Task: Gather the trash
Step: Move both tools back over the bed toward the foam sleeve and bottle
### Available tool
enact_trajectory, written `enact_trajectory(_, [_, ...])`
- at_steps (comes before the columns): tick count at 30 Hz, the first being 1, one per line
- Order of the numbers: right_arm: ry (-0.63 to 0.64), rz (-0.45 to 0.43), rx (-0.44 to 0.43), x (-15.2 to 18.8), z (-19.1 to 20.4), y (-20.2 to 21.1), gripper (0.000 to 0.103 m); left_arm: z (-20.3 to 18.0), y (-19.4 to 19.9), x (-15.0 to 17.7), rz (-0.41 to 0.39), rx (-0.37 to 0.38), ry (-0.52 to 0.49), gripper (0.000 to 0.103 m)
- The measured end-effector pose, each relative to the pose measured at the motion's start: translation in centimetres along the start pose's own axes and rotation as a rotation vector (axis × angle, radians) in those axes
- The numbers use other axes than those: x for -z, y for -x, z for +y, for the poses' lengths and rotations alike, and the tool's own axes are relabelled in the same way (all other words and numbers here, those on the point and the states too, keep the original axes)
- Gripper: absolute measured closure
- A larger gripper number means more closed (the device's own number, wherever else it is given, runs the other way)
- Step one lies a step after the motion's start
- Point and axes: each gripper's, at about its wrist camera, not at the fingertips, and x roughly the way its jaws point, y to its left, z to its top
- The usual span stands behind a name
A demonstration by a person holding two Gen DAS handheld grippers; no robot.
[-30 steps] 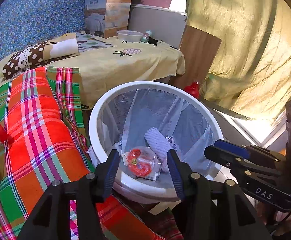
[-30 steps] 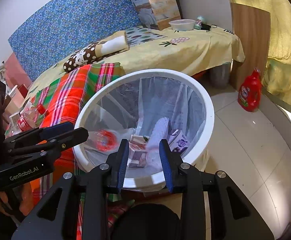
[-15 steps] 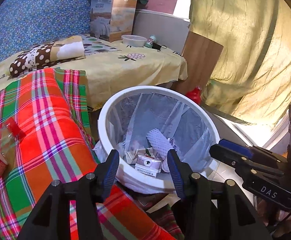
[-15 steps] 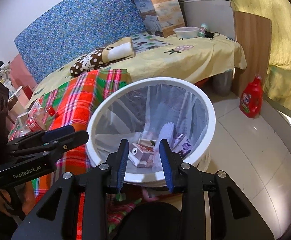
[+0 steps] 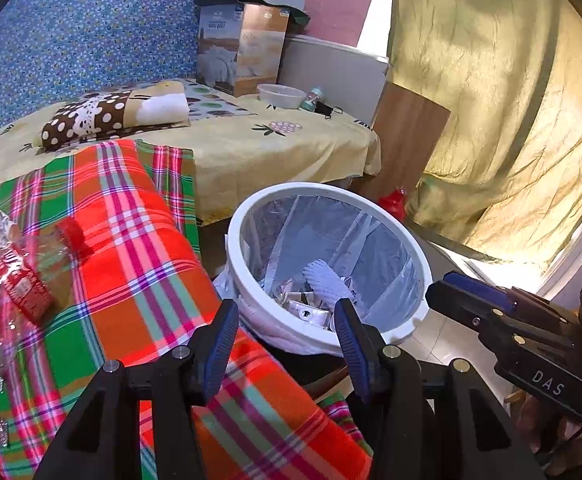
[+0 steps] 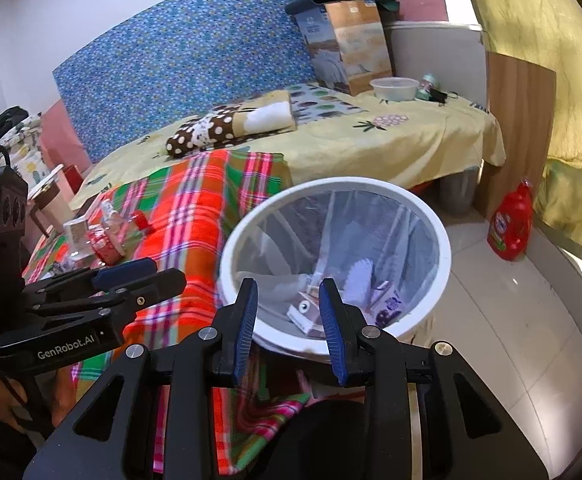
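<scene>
A white round bin (image 5: 323,189) (image 6: 447,248) with a clear liner stands on the floor beside the bed. Inside it lie small white boxes and a white ribbed piece (image 5: 325,280) (image 6: 361,276). My left gripper (image 5: 285,316) hangs open and empty above the bin's near rim and the edge of the plaid blanket (image 5: 131,264). My right gripper (image 6: 288,292) is over the same rim, its jaws narrower but apart with nothing between them. A crushed clear bottle (image 5: 23,280) (image 6: 107,240) with a red cap and label lies on the blanket to the left.
The bed with a yellow sheet (image 6: 391,144) carries a spotted pillow, a cardboard box (image 6: 347,44) and a plastic bowl (image 6: 395,88). A red detergent bottle (image 6: 511,228) stands on the tiled floor by a wooden board. A yellow curtain (image 5: 511,120) hangs at the right.
Both grippers have drawn back and up from the bin, so it looks smaller and farther. A red-and-clear piece seen dropping into the bin a second ago is out of sight now.
</scene>
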Motion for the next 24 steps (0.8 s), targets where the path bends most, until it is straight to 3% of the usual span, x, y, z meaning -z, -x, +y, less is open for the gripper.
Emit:
enact_trajectory(11, [0.046, -0.035, -0.033, 0.6, 2.8, 1.2, 0.069, 1.9, 3.9, 1.9, -0.048, -0.075, 0.026, 0.053])
enact_trajectory(24, [0.125, -0.047, -0.074, 1.6, 6.5, 2.1, 0.069, 3.4, 8.2, 3.8, -0.09, -0.114, 0.065, 0.053])
